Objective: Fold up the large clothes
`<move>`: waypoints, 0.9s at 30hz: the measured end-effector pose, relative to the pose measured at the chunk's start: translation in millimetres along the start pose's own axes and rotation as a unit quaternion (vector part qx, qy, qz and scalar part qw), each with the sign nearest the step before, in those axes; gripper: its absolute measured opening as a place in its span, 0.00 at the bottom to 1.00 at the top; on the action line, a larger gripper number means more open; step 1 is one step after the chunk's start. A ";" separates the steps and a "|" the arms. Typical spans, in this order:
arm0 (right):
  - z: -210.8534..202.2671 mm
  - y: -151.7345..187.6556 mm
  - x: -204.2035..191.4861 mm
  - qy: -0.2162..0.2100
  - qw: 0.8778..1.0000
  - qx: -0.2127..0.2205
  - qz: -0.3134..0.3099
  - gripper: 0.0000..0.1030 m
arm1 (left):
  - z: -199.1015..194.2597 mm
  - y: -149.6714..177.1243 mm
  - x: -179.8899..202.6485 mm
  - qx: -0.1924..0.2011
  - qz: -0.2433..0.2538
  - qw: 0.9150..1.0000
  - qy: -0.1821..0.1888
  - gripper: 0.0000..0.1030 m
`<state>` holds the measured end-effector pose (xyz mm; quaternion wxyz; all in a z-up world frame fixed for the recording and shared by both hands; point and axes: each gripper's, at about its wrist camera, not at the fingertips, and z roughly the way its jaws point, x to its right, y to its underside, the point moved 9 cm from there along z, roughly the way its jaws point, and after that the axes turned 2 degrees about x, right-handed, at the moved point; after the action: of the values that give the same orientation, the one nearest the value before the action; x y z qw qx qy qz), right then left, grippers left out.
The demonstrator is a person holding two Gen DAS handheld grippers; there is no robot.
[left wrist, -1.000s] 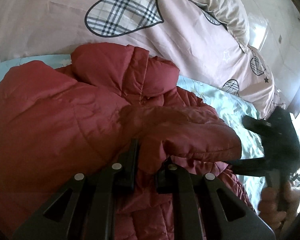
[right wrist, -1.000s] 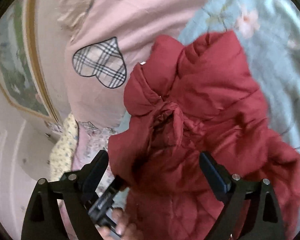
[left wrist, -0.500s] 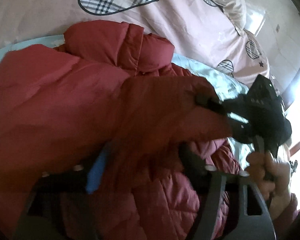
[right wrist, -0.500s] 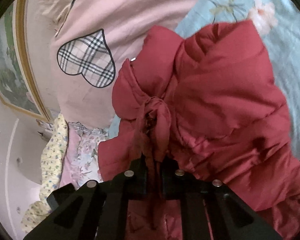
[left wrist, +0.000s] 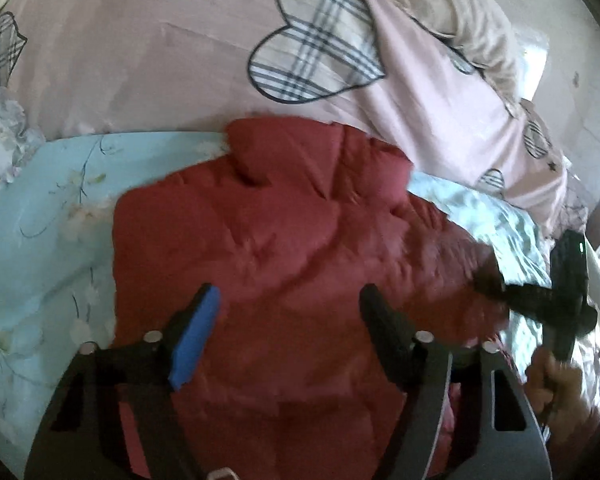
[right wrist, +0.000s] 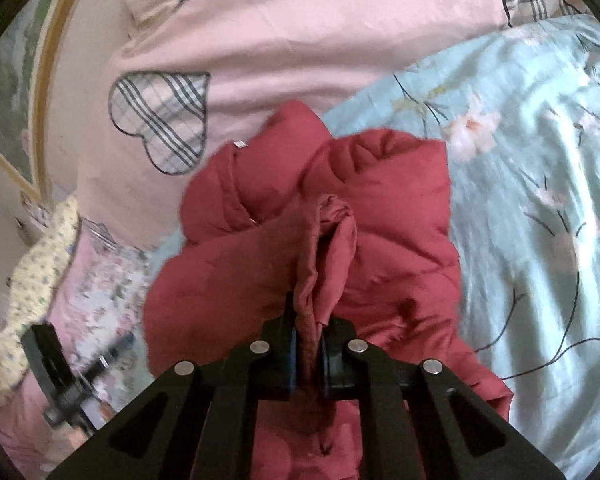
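Beyond my jaws the bed's pale blue floral sheet (right wrist: 540, 208) spreads out, with a pink duvet (left wrist: 140, 60) bearing plaid hearts (left wrist: 320, 40) heaped behind it. A beige pillow (left wrist: 472, 20) lies past my left jaws, up to their right, against a pale wall (left wrist: 580, 92). Off to the left of my right jaws hangs a gold-framed picture (right wrist: 16, 80). Bright daylight falls from the far right of my left jaws.

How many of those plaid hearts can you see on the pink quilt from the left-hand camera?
5. One large plaid heart at top centre, one cut off at the left edge, one half under the beige pillow, and two small ones at right. More may be hidden.
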<state>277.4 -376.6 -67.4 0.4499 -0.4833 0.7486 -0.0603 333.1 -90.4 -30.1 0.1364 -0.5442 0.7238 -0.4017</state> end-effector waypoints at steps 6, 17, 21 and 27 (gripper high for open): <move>14.7 13.8 8.1 0.016 1.000 -0.019 -0.010 0.09 | 40.7 7.7 -19.9 -0.041 0.016 0.999 -0.031 0.58; -46.6 -11.6 -26.1 0.093 0.988 0.095 -0.074 0.27 | 65.0 36.5 -29.4 -0.074 0.018 0.995 -0.057 0.58; -15.2 8.9 -65.5 0.076 0.986 0.036 -0.145 0.31 | 66.4 36.3 -29.0 -0.072 0.014 0.995 -0.070 0.58; 33.5 33.3 -38.1 0.127 0.980 -0.033 -0.151 0.26 | 66.8 36.4 -30.9 -0.075 0.019 0.995 -0.070 0.58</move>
<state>284.5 -317.9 -81.1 0.3204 -0.5940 0.7196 -0.1634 362.3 -88.5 -106.8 0.1535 -0.5657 0.7508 -0.3046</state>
